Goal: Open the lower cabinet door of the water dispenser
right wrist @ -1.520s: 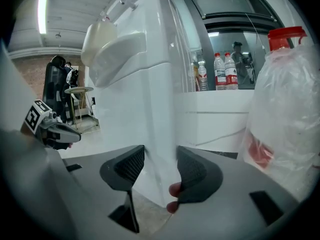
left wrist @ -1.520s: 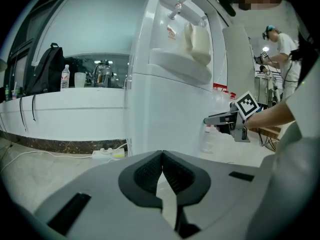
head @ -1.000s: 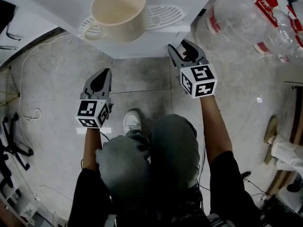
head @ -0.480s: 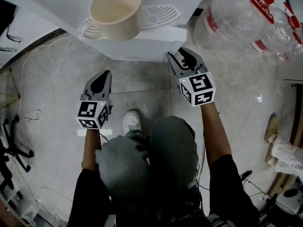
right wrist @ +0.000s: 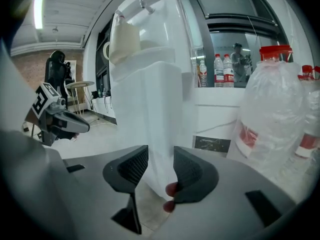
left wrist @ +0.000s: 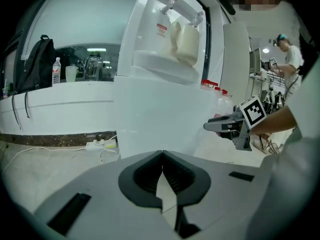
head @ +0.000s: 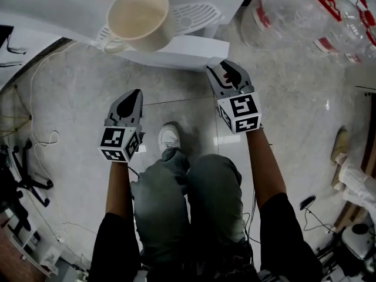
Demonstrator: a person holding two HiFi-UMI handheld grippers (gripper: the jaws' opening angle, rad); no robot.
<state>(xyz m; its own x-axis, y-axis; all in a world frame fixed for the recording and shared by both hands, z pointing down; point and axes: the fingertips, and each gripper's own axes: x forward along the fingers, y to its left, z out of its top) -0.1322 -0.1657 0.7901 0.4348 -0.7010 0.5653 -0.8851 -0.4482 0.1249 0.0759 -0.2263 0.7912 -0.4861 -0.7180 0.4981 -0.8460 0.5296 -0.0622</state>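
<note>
At twelve o'clock from my right gripper (right wrist: 159, 173), the cabinet door (right wrist: 150, 109) sits with its upright edge clamped between jaws that have just been closing; my left gripper (left wrist: 161, 176), pinched together and empty, is farther off.

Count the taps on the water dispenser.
2. Both hang above the cream mug in the left gripper view: one tap to the left, the other to the right. None looks hidden.

Tiled floor (head: 176, 113) w/ water dispenser (left wrist: 150, 119), big clear jugs (head: 294, 10) (red caps) beside it, white pwr strip (left wrist: 100, 144).
</note>
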